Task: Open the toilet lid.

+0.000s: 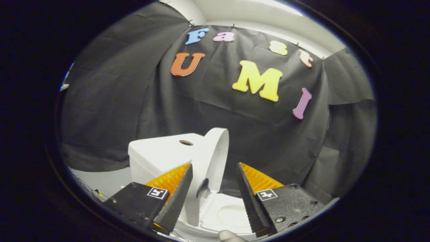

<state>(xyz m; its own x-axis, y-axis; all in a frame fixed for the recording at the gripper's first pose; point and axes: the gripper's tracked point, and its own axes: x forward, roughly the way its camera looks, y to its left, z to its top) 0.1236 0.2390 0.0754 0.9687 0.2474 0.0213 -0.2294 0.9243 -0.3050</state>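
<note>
A white toilet stands just ahead of my fingers. Its lid [215, 158] is raised upright, leaning back against the white tank [161, 154]. Below the lid the white seat and bowl [231, 213] lie exposed between the fingers. My gripper [215, 174] is open, its two fingers spread to either side of the lid's lower part, and nothing is pressed between them. The left finger [176, 198] sits close to the lid's edge; whether it touches I cannot tell.
Black cloth walls close in behind and to the right of the toilet. A pale floor strip [104, 181] shows left of the tank. A gloved fingertip [228, 236] pokes in just below the fingers.
</note>
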